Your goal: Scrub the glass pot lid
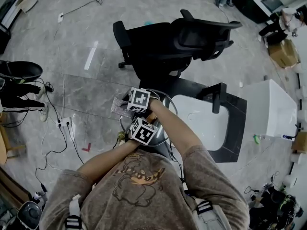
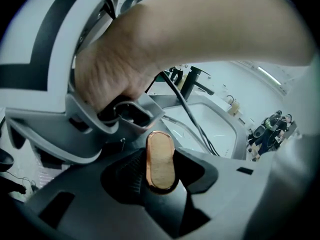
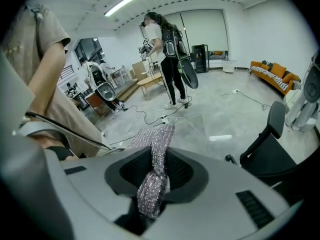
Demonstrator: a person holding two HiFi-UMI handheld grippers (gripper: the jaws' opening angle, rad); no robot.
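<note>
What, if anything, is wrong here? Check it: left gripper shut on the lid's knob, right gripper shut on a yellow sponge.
The sponge is wrong: the right gripper is shut on a silvery mesh cloth, as the right gripper view shows. The left gripper is indeed shut on the lid's knob.

Lid handle point(image 2: 160, 160): pale wood-like face, smooth, with coppery glossy edge. Left claw point(image 2: 160, 171), clamped on it: matt grey plastic shell, black ribbed pads. Glass pot lid point(image 1: 169, 105): clear, thin shiny rim. Scrub cloth point(image 3: 152, 176): silvery sparkly mesh, rough, pinched in right claw point(image 3: 151, 186) of same matt grey plastic. Sink point(image 1: 201, 128): white, smooth, glossy. Floor point(image 3: 225, 116): grey, polished, reflective.
</note>
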